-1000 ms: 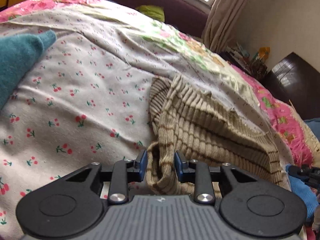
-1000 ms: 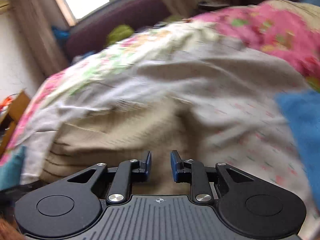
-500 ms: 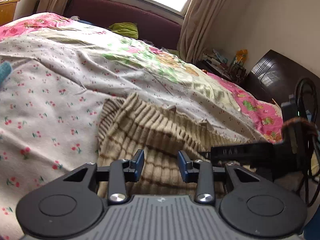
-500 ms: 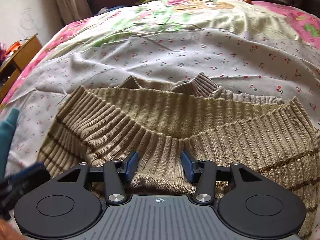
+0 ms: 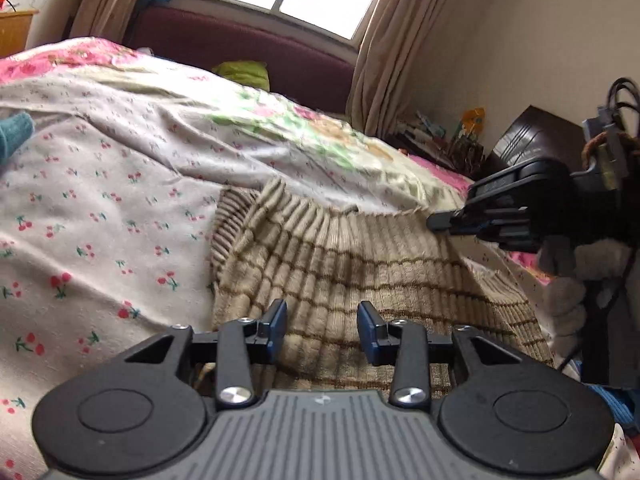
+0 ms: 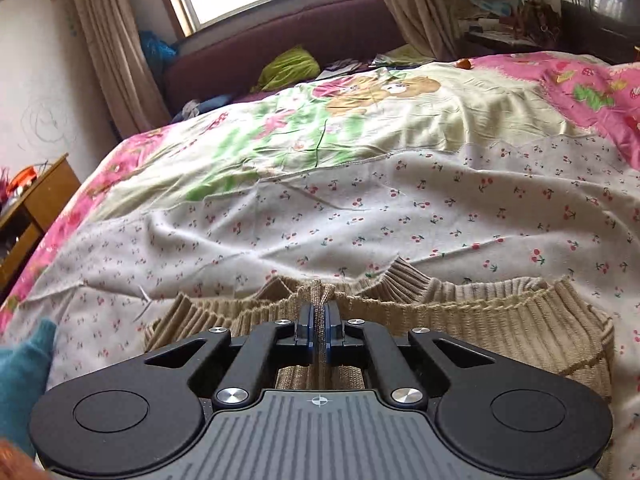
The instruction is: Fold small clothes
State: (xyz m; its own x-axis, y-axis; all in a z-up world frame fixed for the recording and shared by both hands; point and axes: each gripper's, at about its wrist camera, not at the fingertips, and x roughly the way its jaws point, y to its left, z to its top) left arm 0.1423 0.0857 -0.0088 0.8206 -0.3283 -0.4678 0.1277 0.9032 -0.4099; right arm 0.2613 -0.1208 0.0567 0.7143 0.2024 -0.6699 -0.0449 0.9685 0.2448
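Observation:
A beige ribbed sweater (image 5: pixel 344 264) with thin brown stripes lies on the cherry-print bedspread (image 5: pixel 100 220). My left gripper (image 5: pixel 322 330) hovers over the sweater's near edge, its jaws opening, and no cloth is pinched between them. In the left wrist view my right gripper (image 5: pixel 438 222) reaches in from the right and bites the sweater's far edge. The right wrist view shows that right gripper (image 6: pixel 319 320) shut on a pinched fold of the sweater (image 6: pixel 480 320), which sticks up between its blue pads.
A teal garment (image 6: pixel 24 364) lies at the left on the bed. A dark red headboard (image 6: pixel 280 48) and window stand behind the bed. A wooden nightstand (image 6: pixel 28 208) is at the left, cluttered shelves (image 5: pixel 444 144) at the right. A gloved hand (image 5: pixel 572 300) holds the right gripper.
My right gripper has shut on a fold of the sweater's edge. My left gripper has let go of the cloth, widened its jaws and drawn back towards the near side.

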